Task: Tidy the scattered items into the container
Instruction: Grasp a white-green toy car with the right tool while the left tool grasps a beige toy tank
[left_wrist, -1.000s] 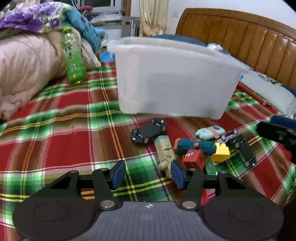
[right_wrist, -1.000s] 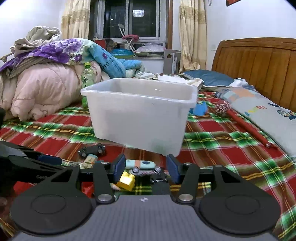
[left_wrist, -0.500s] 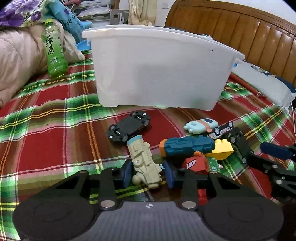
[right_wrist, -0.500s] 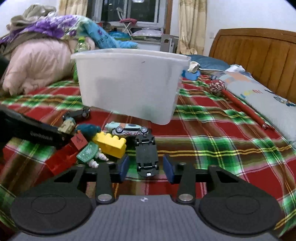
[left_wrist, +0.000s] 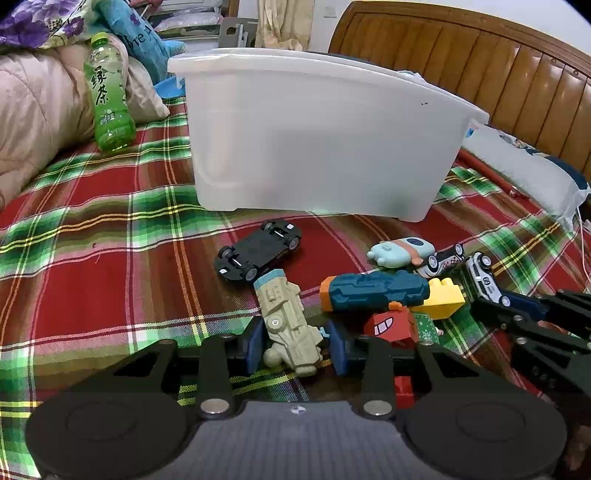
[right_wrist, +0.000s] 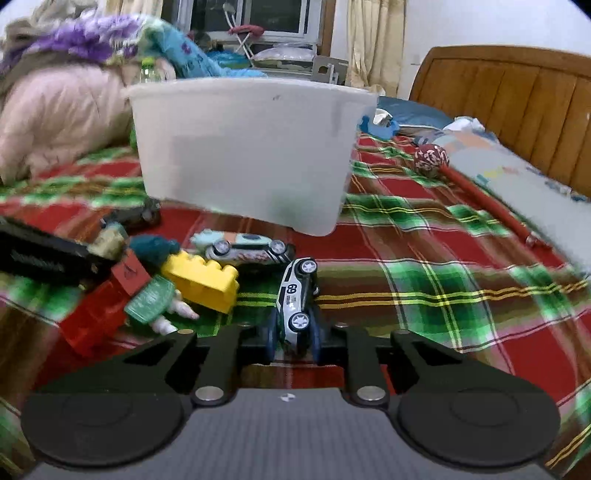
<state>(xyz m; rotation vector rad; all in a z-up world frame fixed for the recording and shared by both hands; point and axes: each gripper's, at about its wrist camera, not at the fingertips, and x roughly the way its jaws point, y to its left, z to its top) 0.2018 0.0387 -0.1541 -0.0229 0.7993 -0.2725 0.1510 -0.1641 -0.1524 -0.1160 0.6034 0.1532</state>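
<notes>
Left wrist view shows my left gripper (left_wrist: 293, 341) with its blue pads straddling the beige toy vehicle (left_wrist: 290, 325), one pad touching, the other just beside it. That toy lies in front of the white bin (left_wrist: 314, 140). A black car (left_wrist: 258, 250) lies overturned between toy and bin; a blue-orange toy (left_wrist: 373, 291) and yellow brick (left_wrist: 443, 299) crowd the right. My right gripper (right_wrist: 295, 338) is clamped on the white race car (right_wrist: 297, 295), tilted on its side in front of the bin (right_wrist: 243, 151), with a yellow brick (right_wrist: 201, 277) left.

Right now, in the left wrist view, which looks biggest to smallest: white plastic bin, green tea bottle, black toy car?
1. White plastic bin
2. Green tea bottle
3. Black toy car, though its nearness makes this ranking unsure.
</notes>
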